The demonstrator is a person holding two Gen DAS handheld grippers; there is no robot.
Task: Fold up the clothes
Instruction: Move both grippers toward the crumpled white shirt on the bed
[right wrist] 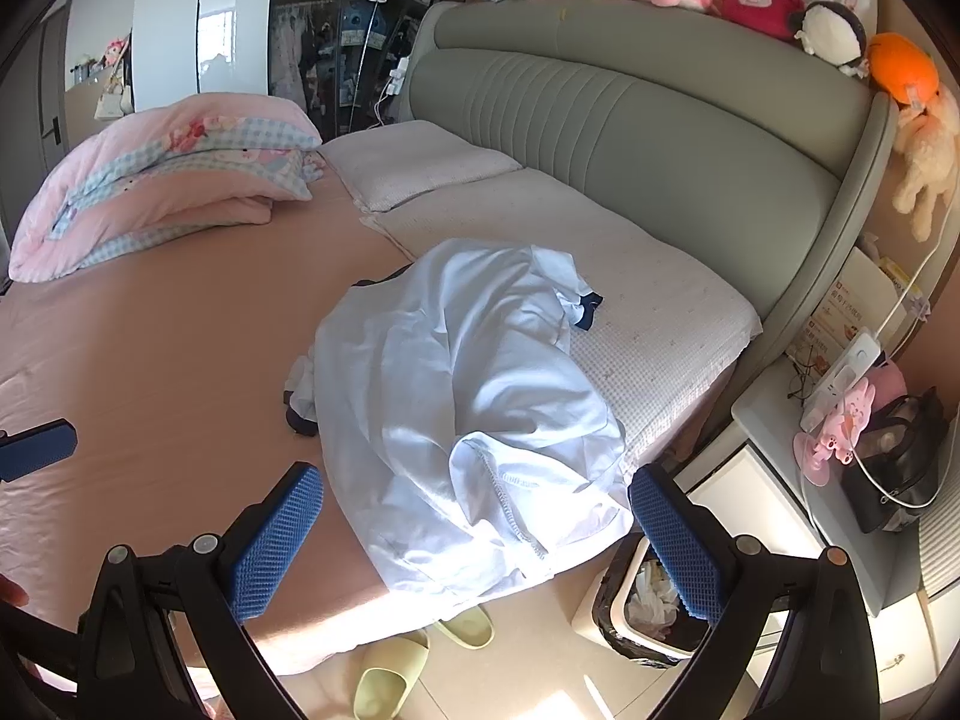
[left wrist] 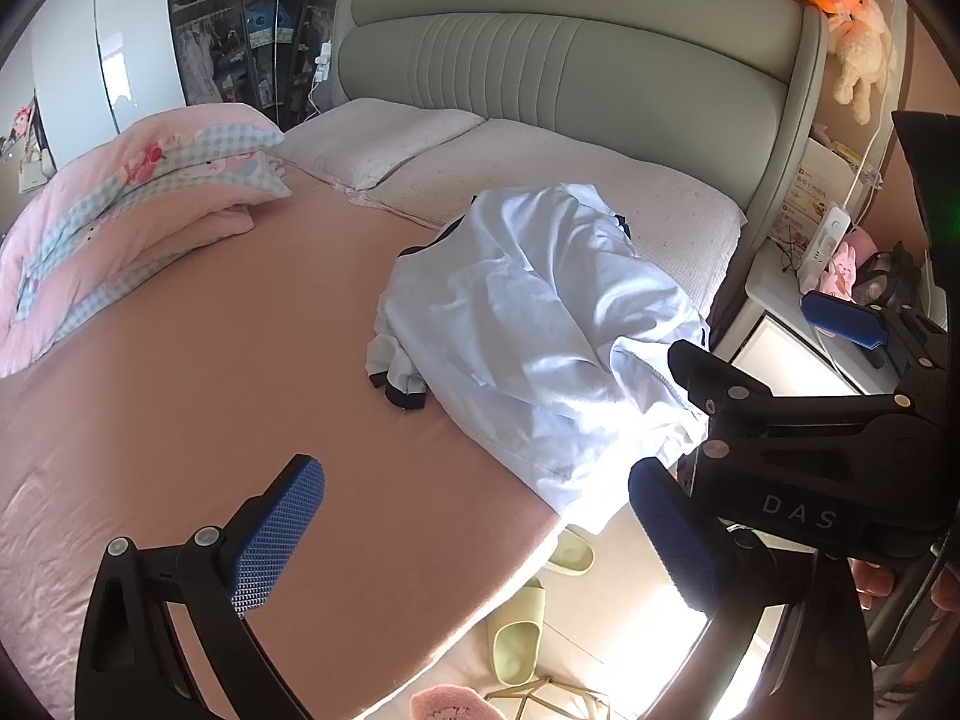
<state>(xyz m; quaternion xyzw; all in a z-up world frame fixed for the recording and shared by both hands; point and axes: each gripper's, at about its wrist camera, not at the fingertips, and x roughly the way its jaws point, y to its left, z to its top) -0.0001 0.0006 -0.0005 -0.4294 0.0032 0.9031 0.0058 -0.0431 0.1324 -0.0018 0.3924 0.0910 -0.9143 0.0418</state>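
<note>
A crumpled pale blue shirt with dark navy cuffs lies on the pink bed sheet, near the bed's right edge, its hem hanging over the side. My left gripper is open above the sheet, short of the shirt, holding nothing. My right gripper is open too, hovering over the shirt's near hem at the bed edge. In the left wrist view the right gripper shows at the right, beside the shirt. One blue pad of the left gripper shows at the far left of the right wrist view.
A folded pink quilt sits at the far left, two pillows against the grey headboard. On the floor are green slippers and a lined bin. A cluttered nightstand stands at right.
</note>
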